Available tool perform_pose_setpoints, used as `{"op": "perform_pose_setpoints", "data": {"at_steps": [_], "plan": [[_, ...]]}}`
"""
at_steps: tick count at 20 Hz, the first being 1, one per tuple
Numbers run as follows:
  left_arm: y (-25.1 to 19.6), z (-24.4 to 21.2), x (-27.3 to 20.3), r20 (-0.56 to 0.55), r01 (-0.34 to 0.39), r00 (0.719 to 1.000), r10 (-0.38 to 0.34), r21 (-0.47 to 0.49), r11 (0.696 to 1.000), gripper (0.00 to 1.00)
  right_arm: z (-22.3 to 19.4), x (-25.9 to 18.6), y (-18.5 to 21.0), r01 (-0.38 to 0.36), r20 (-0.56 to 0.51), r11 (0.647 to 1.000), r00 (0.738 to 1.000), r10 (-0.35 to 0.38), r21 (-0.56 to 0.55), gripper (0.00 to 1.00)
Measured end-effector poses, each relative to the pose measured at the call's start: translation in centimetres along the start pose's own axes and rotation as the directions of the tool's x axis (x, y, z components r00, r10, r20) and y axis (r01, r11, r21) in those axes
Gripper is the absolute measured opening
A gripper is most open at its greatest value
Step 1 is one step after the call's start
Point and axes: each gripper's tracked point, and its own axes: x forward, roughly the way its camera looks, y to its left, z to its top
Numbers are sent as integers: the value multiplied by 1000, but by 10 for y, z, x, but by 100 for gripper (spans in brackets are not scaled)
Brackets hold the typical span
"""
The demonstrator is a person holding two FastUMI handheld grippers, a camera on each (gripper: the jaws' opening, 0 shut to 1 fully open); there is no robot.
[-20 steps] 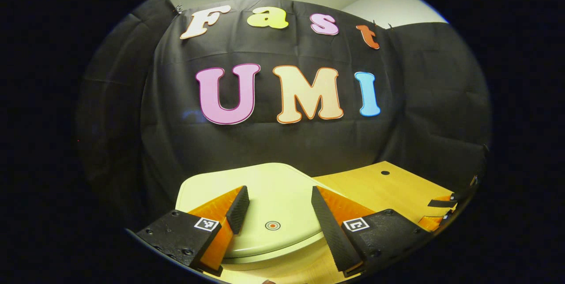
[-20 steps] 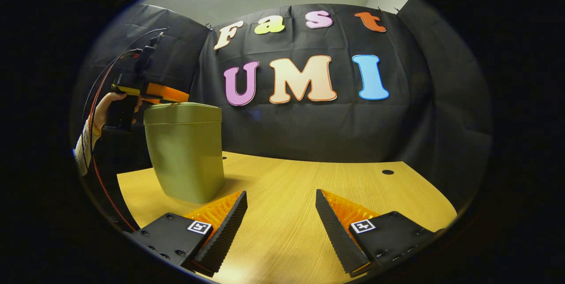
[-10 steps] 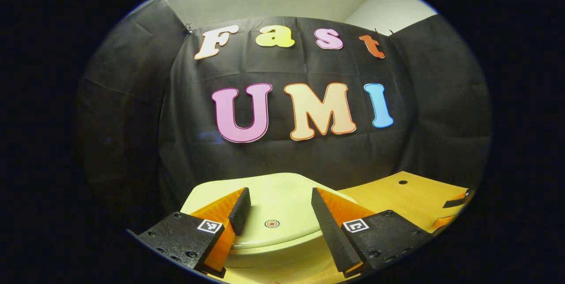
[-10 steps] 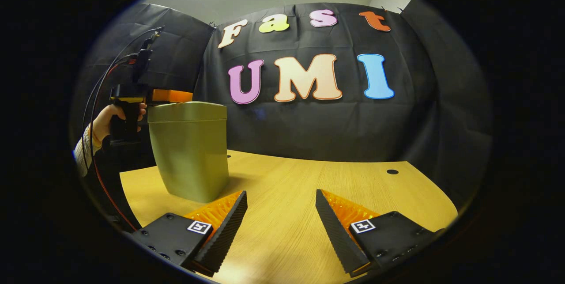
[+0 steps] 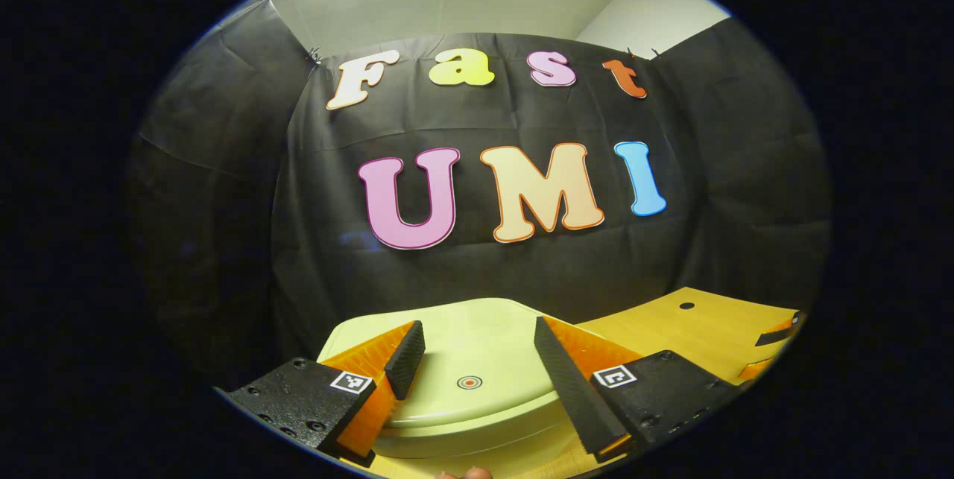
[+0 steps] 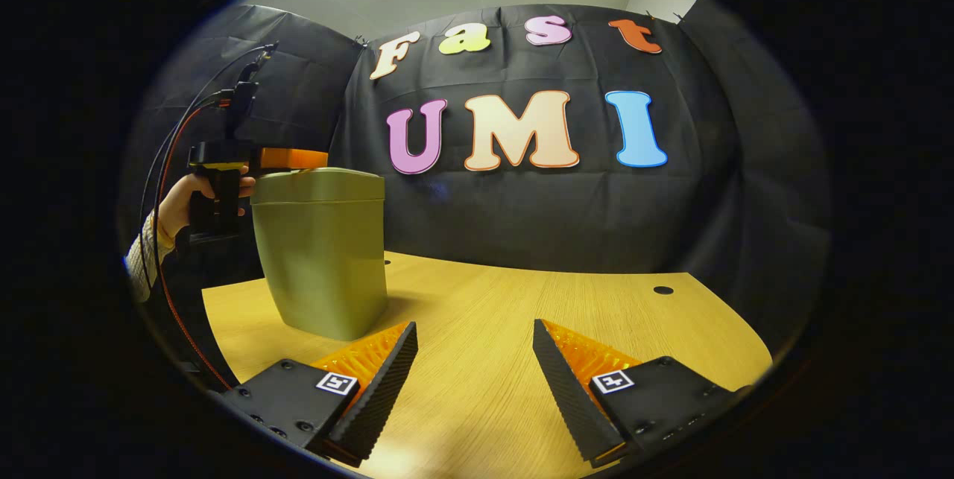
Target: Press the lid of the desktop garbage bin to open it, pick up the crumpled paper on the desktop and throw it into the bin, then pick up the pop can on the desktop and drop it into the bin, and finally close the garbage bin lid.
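The pale green garbage bin [image 6: 320,255] stands upright on the left part of the wooden table [image 6: 522,300], and its lid [image 5: 462,345] is down. A small round button mark [image 5: 469,382] sits on the lid's near part. My left gripper [image 5: 477,325] hovers open just above the lid, one finger on each side of the mark. In the right gripper view a hand [image 6: 175,203] holds the left gripper [image 6: 298,159] level over the bin's top. My right gripper [image 6: 475,326] is open low over bare table to the right of the bin, with nothing between its fingers.
A small dark hole [image 6: 662,290] marks the table's far right part. Black cloth walls close the booth behind and to both sides. Cables [image 6: 168,159] run back from the left gripper. The right gripper's fingers [image 5: 775,332] peek in at the right edge of the left gripper view.
The left gripper has tipped upward a little above the lid, so the wall sits lower in its view. The lid stays down. The right gripper has barely moved.
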Motion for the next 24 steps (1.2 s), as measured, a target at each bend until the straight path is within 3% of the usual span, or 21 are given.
{"op": "perform_pose_setpoints", "data": {"at_steps": [9, 15, 20, 24], "plan": [[-5, 49, -10, 84, 11, 996, -12, 10, 1000, 93, -1, 2, 2, -2, -4, 1000, 1000, 2, -1, 98], [-73, 44, -45, 150, 175, 975, -166, -48, 983, 93, 3, 3, -4, 23, 14, 1000, 1000, -23, -10, 98], [-150, 0, -87, 163, 381, 916, -367, -68, 922, 93, -2, 12, 3, 35, 17, 999, 999, -34, -17, 98], [-179, -38, -107, 175, 462, 876, -450, -29, 887, 93, -2, 21, 12, 42, 38, 999, 998, -41, -26, 98]]}}
